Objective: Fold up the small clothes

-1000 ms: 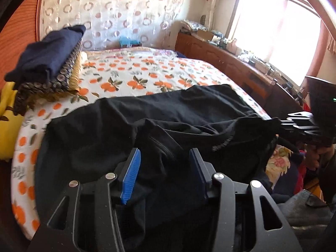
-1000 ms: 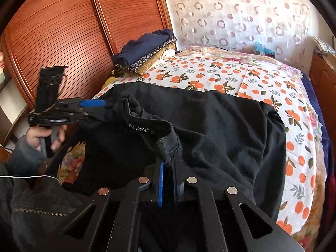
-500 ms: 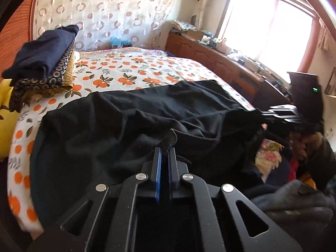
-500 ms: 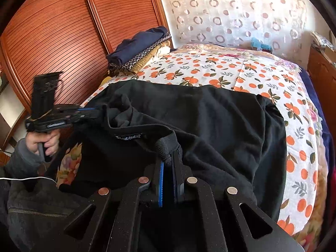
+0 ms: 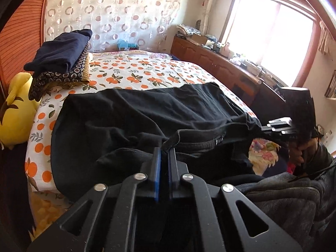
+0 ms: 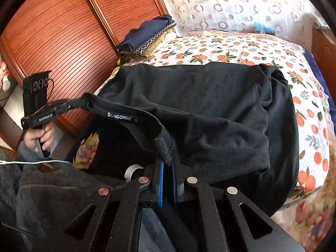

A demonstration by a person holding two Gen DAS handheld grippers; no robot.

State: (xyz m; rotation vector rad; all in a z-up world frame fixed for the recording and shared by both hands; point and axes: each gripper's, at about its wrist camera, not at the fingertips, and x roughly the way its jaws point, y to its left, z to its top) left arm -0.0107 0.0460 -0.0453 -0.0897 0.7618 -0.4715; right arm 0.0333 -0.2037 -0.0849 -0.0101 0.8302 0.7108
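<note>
A black garment (image 5: 147,113) (image 6: 210,105) lies spread over the near part of a bed. Its ribbed collar, with a white label, is stretched taut between the two grippers. My left gripper (image 5: 164,153) is shut on one end of the collar; in the right wrist view it shows at the left (image 6: 69,105), held by a hand. My right gripper (image 6: 168,159) is shut on the other end; in the left wrist view it shows at the right (image 5: 264,128). The rest of the garment drapes over the bed's near edge.
The bed has an orange-fruit print sheet (image 5: 136,73) (image 6: 231,50). A stack of folded clothes (image 5: 61,63) (image 6: 147,35) sits at its far left corner beside a yellow plush toy (image 5: 16,109). Wooden wardrobe doors (image 6: 52,31) stand left, a cluttered wooden dresser (image 5: 220,63) under the window right.
My left gripper went from open over the garment to shut on its collar, then drew away from the right one. The collar now hangs taut between both grippers.
</note>
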